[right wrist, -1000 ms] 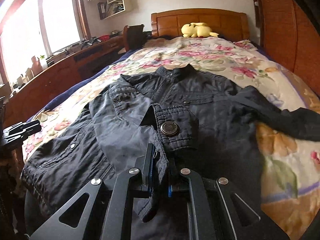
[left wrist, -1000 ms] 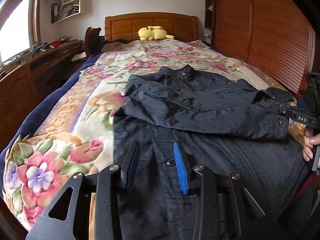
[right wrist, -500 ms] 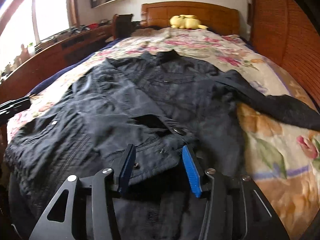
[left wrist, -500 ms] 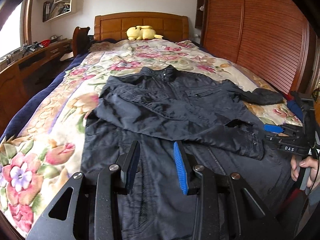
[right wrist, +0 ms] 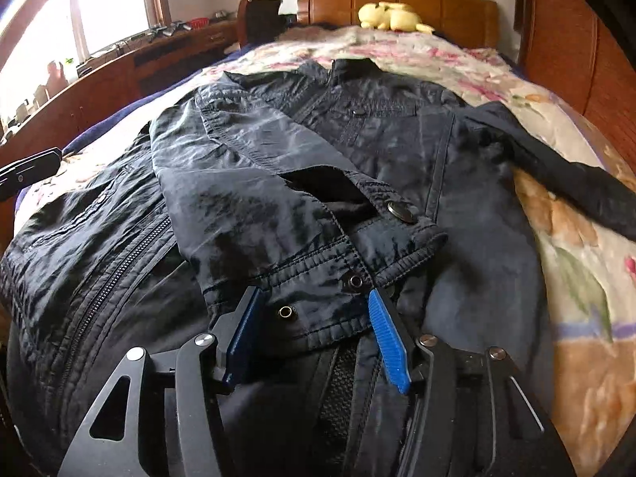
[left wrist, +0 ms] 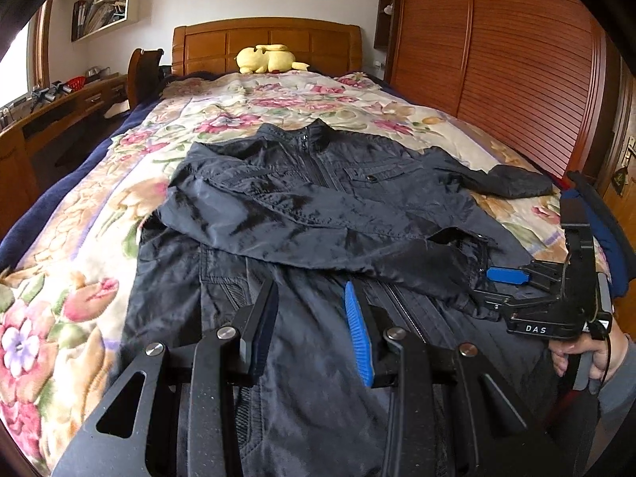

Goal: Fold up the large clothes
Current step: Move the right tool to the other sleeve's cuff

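A large black jacket (left wrist: 318,198) lies front up on the floral bedspread (left wrist: 79,278), collar toward the headboard. One sleeve is folded across the body; its cuff (right wrist: 349,278) with snaps lies just ahead of my right gripper (right wrist: 314,310). The other sleeve (right wrist: 576,175) stretches out over the bedspread to the right. My right gripper is open with the cuff lying loose between its blue pads; it also shows in the left wrist view (left wrist: 493,282). My left gripper (left wrist: 310,298) is open and empty above the jacket's lower front, near the zipper (left wrist: 401,298).
A yellow plush toy (left wrist: 270,59) lies at the wooden headboard (left wrist: 266,39). A wooden slatted wardrobe (left wrist: 516,59) lines the right side of the bed. A desk with clutter (left wrist: 59,99) and a chair (left wrist: 143,67) stand on the left under the window.
My right gripper opened and let go of the cuff, which now lies flat on the jacket. Both grippers drew back toward the foot of the bed.
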Demonstrator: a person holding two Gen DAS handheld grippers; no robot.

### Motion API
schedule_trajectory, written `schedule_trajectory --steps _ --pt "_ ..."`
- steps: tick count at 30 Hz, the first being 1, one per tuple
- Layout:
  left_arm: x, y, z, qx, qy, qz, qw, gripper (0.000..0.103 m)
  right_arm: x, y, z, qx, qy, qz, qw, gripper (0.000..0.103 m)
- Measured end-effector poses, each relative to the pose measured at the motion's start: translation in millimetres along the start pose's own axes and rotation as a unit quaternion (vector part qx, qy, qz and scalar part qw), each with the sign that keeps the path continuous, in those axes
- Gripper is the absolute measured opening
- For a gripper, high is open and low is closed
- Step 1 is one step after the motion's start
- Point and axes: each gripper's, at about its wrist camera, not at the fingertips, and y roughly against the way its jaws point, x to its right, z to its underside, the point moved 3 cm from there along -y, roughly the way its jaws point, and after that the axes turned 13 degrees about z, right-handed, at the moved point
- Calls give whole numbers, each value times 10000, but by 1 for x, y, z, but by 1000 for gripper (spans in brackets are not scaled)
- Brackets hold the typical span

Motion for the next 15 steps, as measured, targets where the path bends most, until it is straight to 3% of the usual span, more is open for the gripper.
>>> schedule_trajectory --steps 3,5,10,15 --pt "3 -3 3 -24 18 41 10000 36 0 -1 2 2 22 48 10000 59" --pt "6 -6 5 -43 22 72 10000 36 0 -2 3 -24 56 179 9998 69" --pt "18 -15 4 -117 -109 151 9998 36 0 -2 3 -101 -42 159 9998 69" --pt "33 -25 0 -159 -240 284 9992 36 33 27 -2 -8 -370 19 9993 69"
